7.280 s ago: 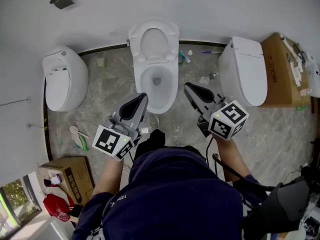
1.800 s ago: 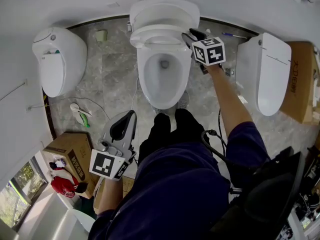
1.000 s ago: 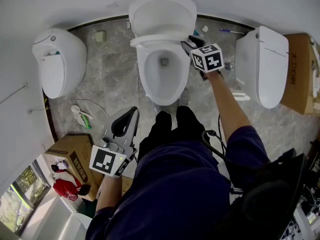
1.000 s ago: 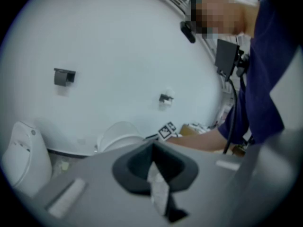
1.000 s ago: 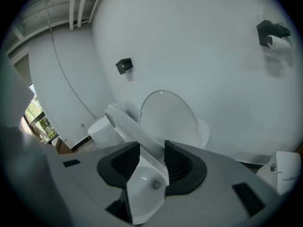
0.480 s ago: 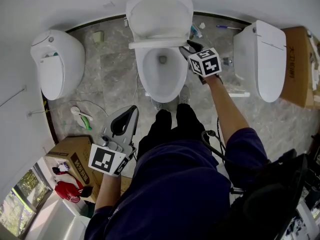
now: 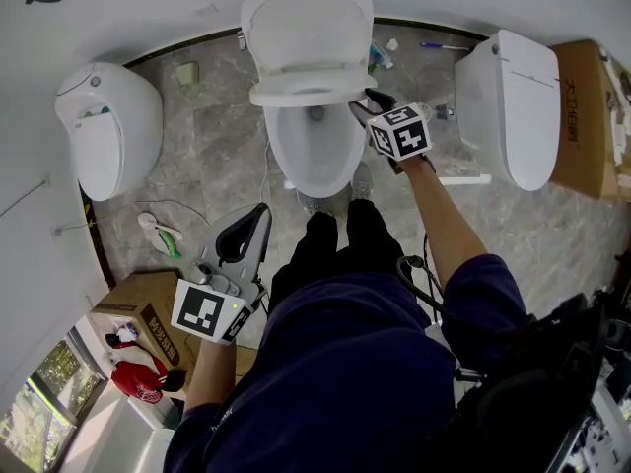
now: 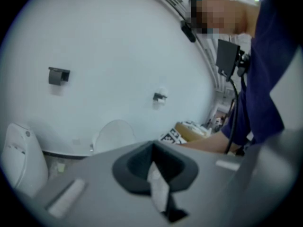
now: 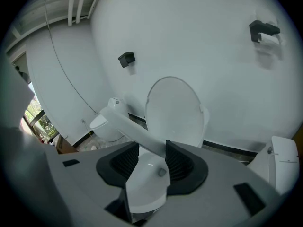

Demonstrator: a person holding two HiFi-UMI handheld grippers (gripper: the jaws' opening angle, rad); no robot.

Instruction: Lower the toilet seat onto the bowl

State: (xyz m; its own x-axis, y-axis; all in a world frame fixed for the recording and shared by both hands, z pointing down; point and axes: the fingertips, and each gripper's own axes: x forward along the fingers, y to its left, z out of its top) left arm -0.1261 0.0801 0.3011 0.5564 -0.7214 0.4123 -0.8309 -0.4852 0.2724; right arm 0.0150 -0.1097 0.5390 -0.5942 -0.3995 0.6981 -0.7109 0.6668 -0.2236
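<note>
The white toilet's lid (image 7: 308,28) stands up against the wall. Its seat (image 7: 296,95) hangs partway down over the bowl (image 7: 314,151). My right gripper (image 7: 361,102) is at the seat's right edge. In the right gripper view the seat (image 9: 128,126) runs as a slanted bar from the upper left into my right gripper (image 9: 151,155). It ends against the right-hand pad, and a gap shows beside the left one. These jaws have just been opening, with the seat's edge still between them. My left gripper (image 7: 258,215) hangs low beside my left leg, its jaws together and holding nothing.
Closed white toilets stand at left (image 7: 108,131) and right (image 7: 508,106). Cardboard boxes sit at far right (image 7: 582,116) and lower left (image 7: 148,308). A green-handled tool (image 7: 158,235) and a cable lie on the marble floor. My feet (image 7: 335,230) are right before the bowl.
The seat has swung down from near the lid to about halfway. My right gripper has come toward me with it. The left gripper has stayed put.
</note>
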